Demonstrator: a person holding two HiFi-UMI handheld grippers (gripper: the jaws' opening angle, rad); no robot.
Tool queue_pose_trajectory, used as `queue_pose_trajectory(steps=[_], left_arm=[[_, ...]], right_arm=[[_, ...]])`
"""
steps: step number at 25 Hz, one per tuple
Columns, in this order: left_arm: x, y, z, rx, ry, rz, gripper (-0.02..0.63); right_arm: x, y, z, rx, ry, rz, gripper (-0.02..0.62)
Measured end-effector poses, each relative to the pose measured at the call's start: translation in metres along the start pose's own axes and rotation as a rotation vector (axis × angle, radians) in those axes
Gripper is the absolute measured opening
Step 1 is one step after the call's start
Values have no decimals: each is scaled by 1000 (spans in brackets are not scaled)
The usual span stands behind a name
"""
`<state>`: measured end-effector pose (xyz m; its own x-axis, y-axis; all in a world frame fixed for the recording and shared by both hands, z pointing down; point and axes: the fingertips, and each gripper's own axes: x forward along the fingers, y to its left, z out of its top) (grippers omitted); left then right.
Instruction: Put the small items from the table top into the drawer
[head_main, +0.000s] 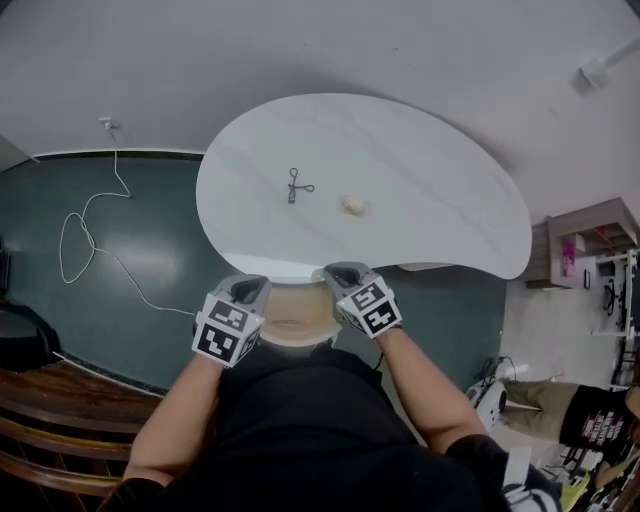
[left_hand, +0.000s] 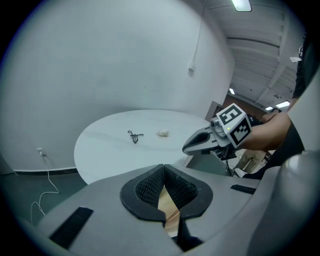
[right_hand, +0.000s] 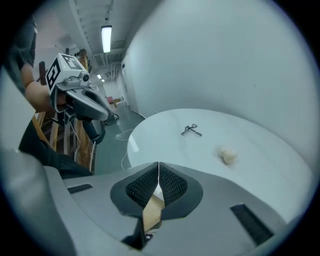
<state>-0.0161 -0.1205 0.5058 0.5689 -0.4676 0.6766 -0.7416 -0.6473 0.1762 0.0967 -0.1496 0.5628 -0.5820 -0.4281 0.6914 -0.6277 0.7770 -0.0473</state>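
Note:
A white kidney-shaped table (head_main: 430, 160) carries two small items: a black wire clip (head_main: 298, 185) (left_hand: 134, 136) (right_hand: 191, 130) and a cream lump (head_main: 354, 205) (left_hand: 163, 133) (right_hand: 228, 155). Both lie well beyond the grippers. My left gripper (head_main: 252, 285) (left_hand: 163, 172) is at the table's near edge, pads together with nothing between them. My right gripper (head_main: 340, 272) (right_hand: 158, 172) is beside it, also shut and empty. Between and below them, a light wooden part (head_main: 290, 315) shows under the table edge. Whether it is the drawer front I cannot tell.
A white cable (head_main: 85, 235) loops over the dark green floor at left. Dark wooden furniture (head_main: 50, 420) stands at the lower left. A low shelf (head_main: 585, 240) and a person (head_main: 590, 420) are at the right.

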Motion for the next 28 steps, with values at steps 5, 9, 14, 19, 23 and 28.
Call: queue_pose_trajectory(steps=[5,9,14,19,23,28], left_arm=[[3,-14,8,2,-10,7,16],[3,-16,4,-11,-1,38,16],[-3,-20,0,-46,-13,88,16],[-7,-22,-7,-97,-18,143,17],[-7,-26,-8,-134,-27,174,17],[-7,-33,-10,-157,-28,200,17]], right_arm=[[-10,-60,12,-107,6,-129,11],[-7,-104,13,-158,31,-211,11],[1,-144,7,-222,76,-243,16],[14,-171,7,-244,109,-238,96],[27,-184,8,-251,131,-208,141],[42,-188,9,-262,155,-166,160]])
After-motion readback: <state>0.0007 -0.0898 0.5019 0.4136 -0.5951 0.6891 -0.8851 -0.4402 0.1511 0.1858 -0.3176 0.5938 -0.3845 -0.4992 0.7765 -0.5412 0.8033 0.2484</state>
